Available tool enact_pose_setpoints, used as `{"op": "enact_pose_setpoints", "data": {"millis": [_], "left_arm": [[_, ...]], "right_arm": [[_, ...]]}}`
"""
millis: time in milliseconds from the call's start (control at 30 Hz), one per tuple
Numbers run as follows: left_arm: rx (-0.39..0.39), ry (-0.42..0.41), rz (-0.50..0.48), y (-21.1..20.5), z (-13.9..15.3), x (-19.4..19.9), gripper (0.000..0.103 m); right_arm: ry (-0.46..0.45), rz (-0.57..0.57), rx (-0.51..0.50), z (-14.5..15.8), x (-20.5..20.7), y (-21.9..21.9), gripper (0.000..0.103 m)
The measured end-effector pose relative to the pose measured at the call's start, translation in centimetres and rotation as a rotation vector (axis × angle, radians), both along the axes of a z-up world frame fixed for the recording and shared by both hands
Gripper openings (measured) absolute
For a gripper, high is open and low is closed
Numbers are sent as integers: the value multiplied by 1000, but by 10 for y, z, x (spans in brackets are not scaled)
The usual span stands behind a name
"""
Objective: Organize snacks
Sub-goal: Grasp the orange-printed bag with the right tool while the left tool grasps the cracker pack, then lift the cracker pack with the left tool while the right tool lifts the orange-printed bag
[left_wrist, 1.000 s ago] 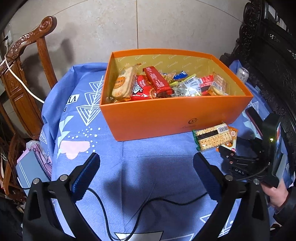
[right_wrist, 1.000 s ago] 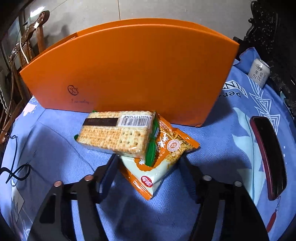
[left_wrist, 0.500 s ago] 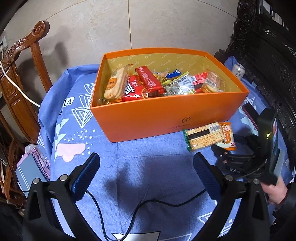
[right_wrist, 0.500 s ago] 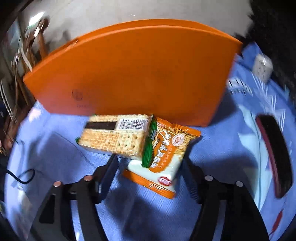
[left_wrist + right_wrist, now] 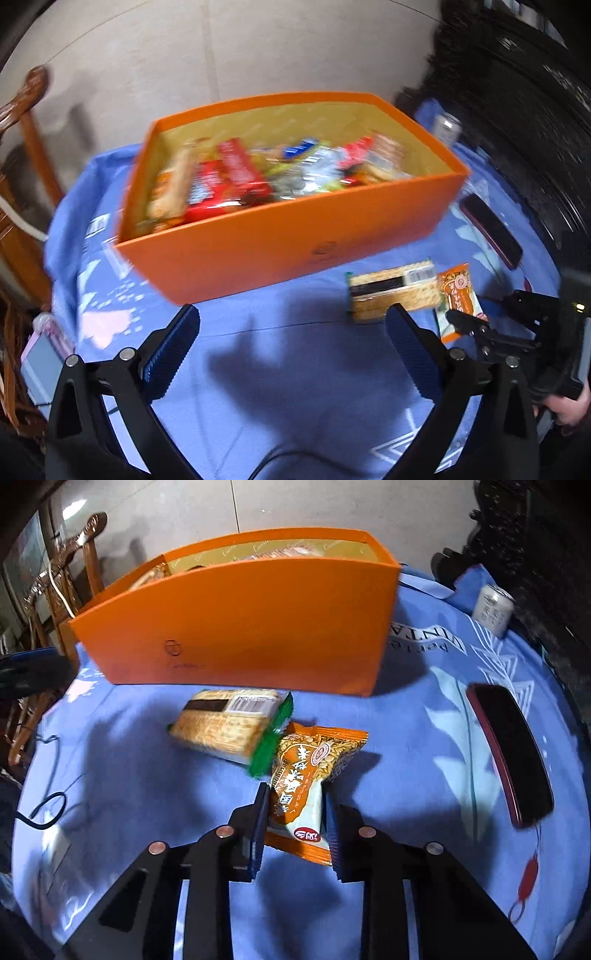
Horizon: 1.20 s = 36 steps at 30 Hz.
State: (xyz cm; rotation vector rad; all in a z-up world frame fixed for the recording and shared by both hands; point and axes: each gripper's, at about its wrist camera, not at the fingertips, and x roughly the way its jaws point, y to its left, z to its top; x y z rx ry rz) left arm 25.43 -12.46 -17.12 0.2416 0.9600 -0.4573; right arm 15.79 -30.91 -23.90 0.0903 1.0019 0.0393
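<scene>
Orange snack packet (image 5: 312, 775) is pinched at near end by right gripper (image 5: 295, 827), in front of orange box (image 5: 240, 627). Lift should be made straight (cracker pack (image 5: 229, 727) touches it). Left gripper (image 5: 291, 354) is held wide, nothing between fingers.

Snacks (image 5: 258, 177) in box (image 5: 280, 243) perhaps motion-blurred

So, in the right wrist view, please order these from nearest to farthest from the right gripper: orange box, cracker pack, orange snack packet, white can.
1. orange snack packet, between the jaws
2. cracker pack, ahead-left
3. orange box, behind it
4. white can, far right
</scene>
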Motion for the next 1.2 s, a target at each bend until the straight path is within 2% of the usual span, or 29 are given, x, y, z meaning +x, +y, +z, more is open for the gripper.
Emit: {"op": "enact_pose_setpoints", "data": {"millis": [67,233,300,367,433,567,700,1067,1200], "left_arm": [[1,-1,-84,-19,-6,-3,99],[42,-49,-376,-69,-24,-11,99],[77,-68,-469,-82,-34,-16,99],[105,-50,-513,-92,-44,-16,99],[105,-7,-515,-98,-55,-14,99],[59,116,-439,-102,-73,-5,99],[69,164,-426,-107,-88,-8,99],[86,167,-402,-130,-100,-5,99],[107,120,-400,-133,-103,-9,97]], "right_arm": [[5,-16,25,2,-7,-6,28],[19,-48,99,0,-28,-17,28],[23,-64,128,-1,-31,-20,28],[21,-75,130,-2,-34,-22,28],[20,-85,135,-3,-34,-23,28],[26,-90,143,-7,-34,-23,28],[29,-97,161,-9,-33,-26,28],[32,-131,189,-12,-36,-32,28],[26,-135,191,-11,-37,-33,28]]}}
